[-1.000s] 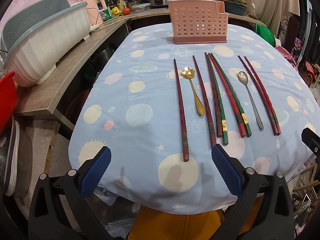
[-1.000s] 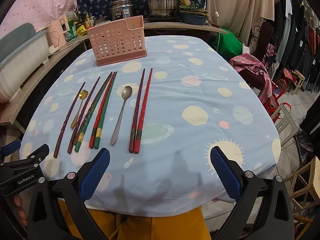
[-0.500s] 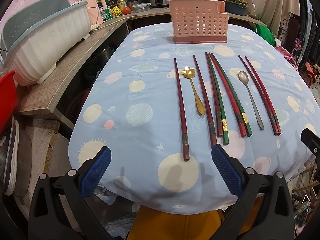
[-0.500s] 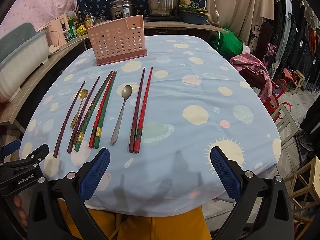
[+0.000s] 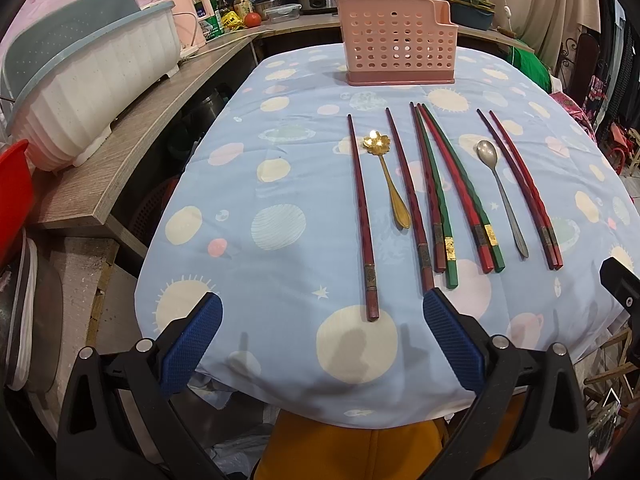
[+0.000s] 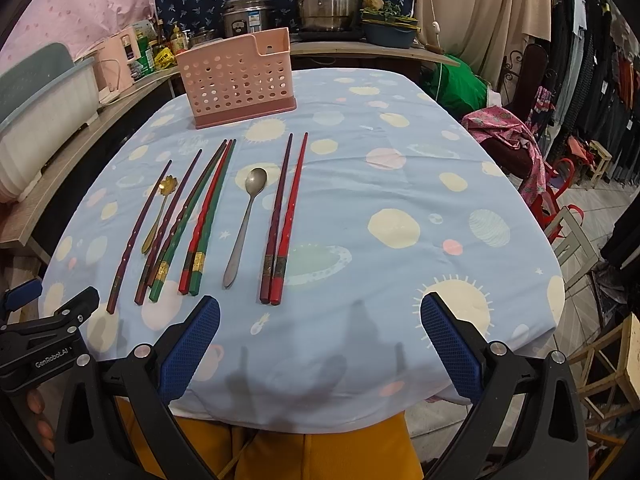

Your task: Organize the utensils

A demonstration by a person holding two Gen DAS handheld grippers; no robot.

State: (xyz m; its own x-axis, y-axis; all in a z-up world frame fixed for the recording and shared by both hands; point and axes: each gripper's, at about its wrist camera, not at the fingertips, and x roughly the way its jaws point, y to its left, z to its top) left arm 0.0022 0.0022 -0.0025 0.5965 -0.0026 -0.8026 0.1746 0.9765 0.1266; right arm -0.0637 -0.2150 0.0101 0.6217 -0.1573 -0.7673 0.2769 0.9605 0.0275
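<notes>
Both sets of jaws are spread and empty at the counter's near edge; the dark red chopstick (image 5: 362, 216) is seen just ahead, between the left gripper (image 5: 318, 344) jaws, long axis pointing away toward the pink holder (image 5: 396, 42); the right gripper (image 6: 320, 344) lies further off

The basket (image 5: 396, 42) is pink plastic with holes. The spoon (image 5: 500, 192) is dull metal. The tablecloth (image 5: 256, 184) is soft cloth.

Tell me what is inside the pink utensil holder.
Nothing rises above the rim of the pink utensil holder, and its holes show only light and dark patches, no utensil shapes. Its floor is hidden by the perforated front wall, so something short could lie unseen.
</notes>
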